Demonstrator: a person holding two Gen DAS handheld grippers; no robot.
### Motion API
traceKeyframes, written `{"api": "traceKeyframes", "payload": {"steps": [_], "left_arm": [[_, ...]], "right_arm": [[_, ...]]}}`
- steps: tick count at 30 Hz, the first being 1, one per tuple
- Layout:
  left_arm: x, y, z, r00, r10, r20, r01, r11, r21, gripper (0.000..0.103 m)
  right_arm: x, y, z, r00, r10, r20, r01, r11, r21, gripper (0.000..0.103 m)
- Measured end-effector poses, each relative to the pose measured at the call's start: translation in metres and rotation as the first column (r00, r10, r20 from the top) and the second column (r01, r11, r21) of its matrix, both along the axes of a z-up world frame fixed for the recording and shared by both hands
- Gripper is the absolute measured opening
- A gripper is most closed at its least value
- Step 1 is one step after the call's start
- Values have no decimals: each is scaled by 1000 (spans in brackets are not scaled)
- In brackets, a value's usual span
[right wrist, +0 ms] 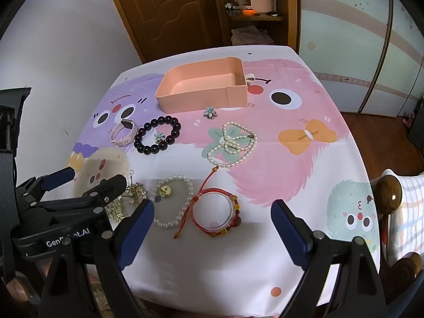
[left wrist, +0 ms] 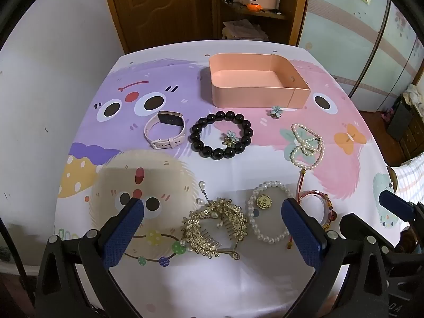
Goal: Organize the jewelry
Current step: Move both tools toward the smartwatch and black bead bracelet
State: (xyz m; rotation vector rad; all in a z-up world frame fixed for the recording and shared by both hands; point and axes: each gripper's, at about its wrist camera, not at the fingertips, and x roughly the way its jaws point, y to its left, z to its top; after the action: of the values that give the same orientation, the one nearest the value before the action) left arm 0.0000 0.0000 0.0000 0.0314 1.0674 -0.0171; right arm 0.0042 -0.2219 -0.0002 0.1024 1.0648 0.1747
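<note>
Left tool (left wrist: 212,218): fingers apart, empty, above the counter's (left wrist: 238,286) near edge
Gold hair comb (left wrist: 216,229): lies between the left tool's fingers, long axis running left to right
Pearl bracelet (right wrist: 172,202): just beside the comb, between the two tools
Red cord bracelet (right wrist: 216,210): between the right tool's fingers, slightly left of their midline
Right tool (right wrist: 212,218): fingers apart, empty
Pink tray (right wrist: 201,88): empty, by the counter's far edge, well beyond both tools

A matt pink plastic tray (left wrist: 254,94), glossy black beads (left wrist: 221,135), a glittering gold-metal comb (left wrist: 216,225) and pearly bracelet (left wrist: 270,212) are seen on printed cloth (left wrist: 212,278).
</note>
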Motion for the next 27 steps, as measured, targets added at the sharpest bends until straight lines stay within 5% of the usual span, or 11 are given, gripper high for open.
{"api": "traceKeyframes", "payload": {"steps": [27], "left_arm": [[3, 5, 3, 1000, 27, 13, -27, 999, -32, 102]], "right_arm": [[4, -6, 3, 1000, -14, -2, 14, 1000, 19, 90]]}}
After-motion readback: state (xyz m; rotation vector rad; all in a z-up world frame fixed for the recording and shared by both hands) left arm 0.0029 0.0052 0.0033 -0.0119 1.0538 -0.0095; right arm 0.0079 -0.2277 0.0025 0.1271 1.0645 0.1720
